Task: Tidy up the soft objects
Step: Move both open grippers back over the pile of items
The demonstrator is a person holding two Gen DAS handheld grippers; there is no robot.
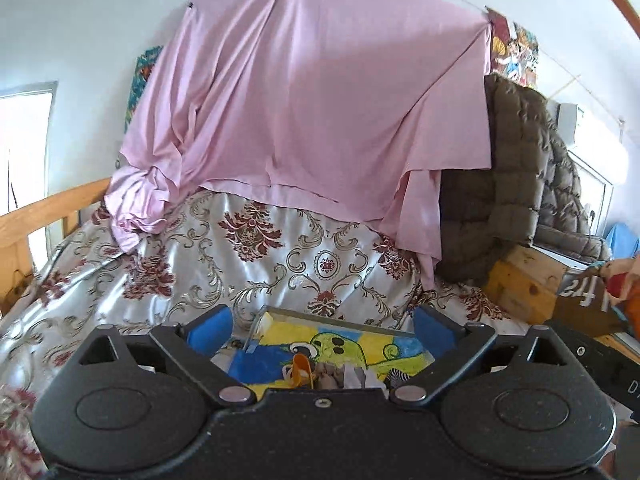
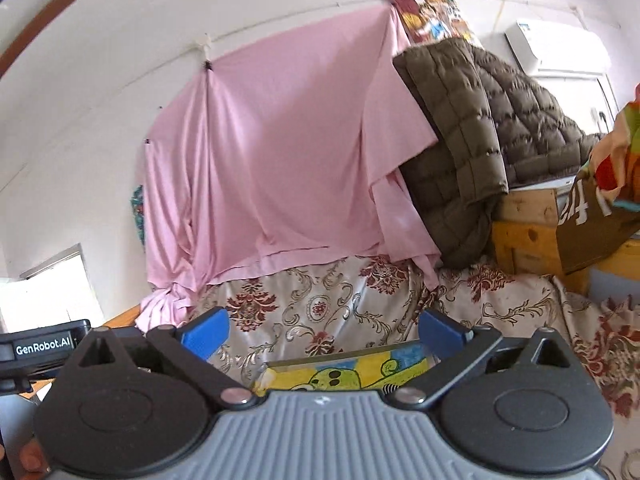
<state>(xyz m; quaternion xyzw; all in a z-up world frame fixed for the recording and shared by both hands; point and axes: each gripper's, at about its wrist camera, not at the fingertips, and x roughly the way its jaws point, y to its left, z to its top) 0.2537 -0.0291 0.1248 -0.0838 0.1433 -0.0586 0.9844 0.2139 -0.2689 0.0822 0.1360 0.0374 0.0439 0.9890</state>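
Note:
My left gripper (image 1: 320,330) is open and empty, its blue fingertips (image 1: 210,332) wide apart above a clear box (image 1: 360,326) with a yellow, blue and green cartoon bottom. Small soft items (image 1: 332,376) lie in the box at its near edge, partly hidden by the gripper body. My right gripper (image 2: 324,332) is open and empty above the same box (image 2: 352,370), whose far rim shows between the fingers. The box rests on a floral satin bedspread (image 1: 256,264), which also shows in the right wrist view (image 2: 320,304).
A pink sheet (image 1: 304,100) hangs on the wall behind the bed. A brown quilted jacket (image 2: 480,128) lies over a wooden crate (image 2: 524,232) at the right. A brown bag (image 2: 592,216) with colourful cloth stands at far right. A wooden bed rail (image 1: 44,212) runs at left.

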